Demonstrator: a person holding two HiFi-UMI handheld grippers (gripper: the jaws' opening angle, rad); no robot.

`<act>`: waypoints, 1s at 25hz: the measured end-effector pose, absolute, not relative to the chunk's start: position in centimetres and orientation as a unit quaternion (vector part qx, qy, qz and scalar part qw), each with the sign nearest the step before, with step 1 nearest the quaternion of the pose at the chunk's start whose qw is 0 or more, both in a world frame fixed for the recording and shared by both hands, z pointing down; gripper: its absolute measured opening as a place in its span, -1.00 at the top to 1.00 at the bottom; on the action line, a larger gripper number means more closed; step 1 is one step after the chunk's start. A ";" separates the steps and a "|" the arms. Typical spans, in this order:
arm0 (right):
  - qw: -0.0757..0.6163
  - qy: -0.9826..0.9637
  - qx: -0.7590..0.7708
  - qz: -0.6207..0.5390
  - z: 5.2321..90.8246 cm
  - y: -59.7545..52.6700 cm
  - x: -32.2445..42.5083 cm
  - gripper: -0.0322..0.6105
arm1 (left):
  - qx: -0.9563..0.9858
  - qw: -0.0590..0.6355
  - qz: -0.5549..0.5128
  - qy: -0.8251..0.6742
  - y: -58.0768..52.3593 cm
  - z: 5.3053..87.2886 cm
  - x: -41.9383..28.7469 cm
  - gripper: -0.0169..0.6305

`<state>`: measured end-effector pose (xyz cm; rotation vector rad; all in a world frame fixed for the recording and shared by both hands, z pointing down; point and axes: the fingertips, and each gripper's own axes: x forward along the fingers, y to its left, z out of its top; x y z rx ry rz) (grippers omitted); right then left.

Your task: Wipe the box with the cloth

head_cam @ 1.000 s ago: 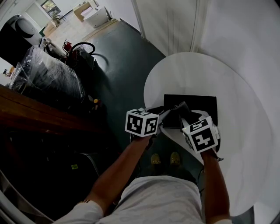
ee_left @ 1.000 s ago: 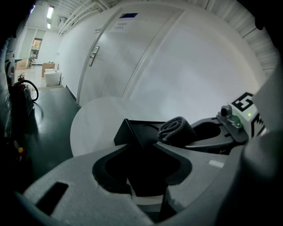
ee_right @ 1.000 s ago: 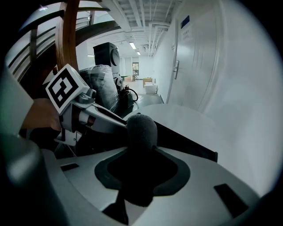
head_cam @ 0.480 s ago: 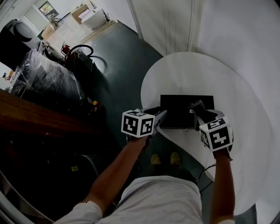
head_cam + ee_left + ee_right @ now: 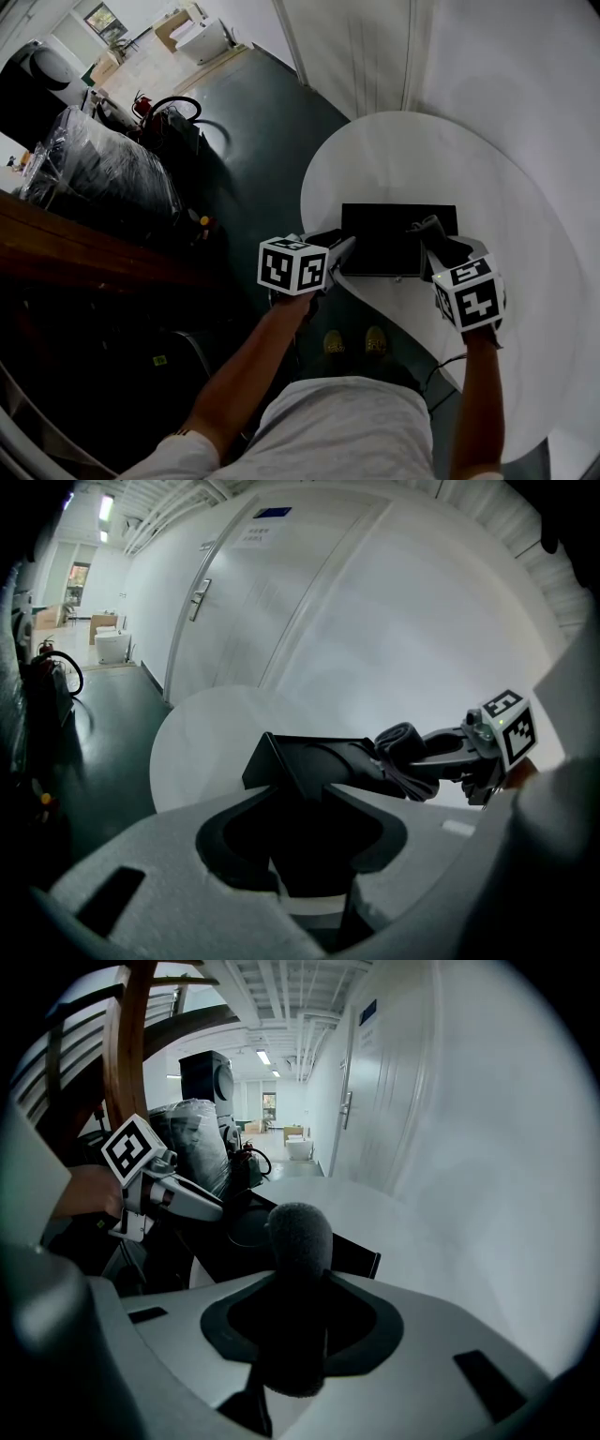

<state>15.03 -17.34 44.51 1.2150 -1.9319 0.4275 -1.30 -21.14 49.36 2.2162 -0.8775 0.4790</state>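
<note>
Black box (image 5: 389, 239) lies flat on white table (image 5: 422, 155), near edge, long axis left-right. L gripper (image 5: 343, 249) clamped on its left end. R gripper (image 5: 433, 240) clamped on cloth (image 5: 300, 1234), at box's right end.

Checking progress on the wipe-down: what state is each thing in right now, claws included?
box: flat on the table, left edge gripped.
cloth: bunched, pinched, over the box's right end.
left claw: shut on the box.
right claw: shut on the cloth.
</note>
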 end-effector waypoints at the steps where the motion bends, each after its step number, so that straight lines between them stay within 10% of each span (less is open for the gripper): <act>1: 0.399 -0.763 0.481 0.168 44.5 -17.4 15.2 0.56 | 0.854 0.348 0.185 -0.339 -21.2 49.4 -1.3 0.47; 25: 0.410 -0.728 0.524 0.165 44.1 -16.5 21.6 0.56 | 0.854 0.346 0.187 -0.340 -21.3 49.4 -1.3 0.47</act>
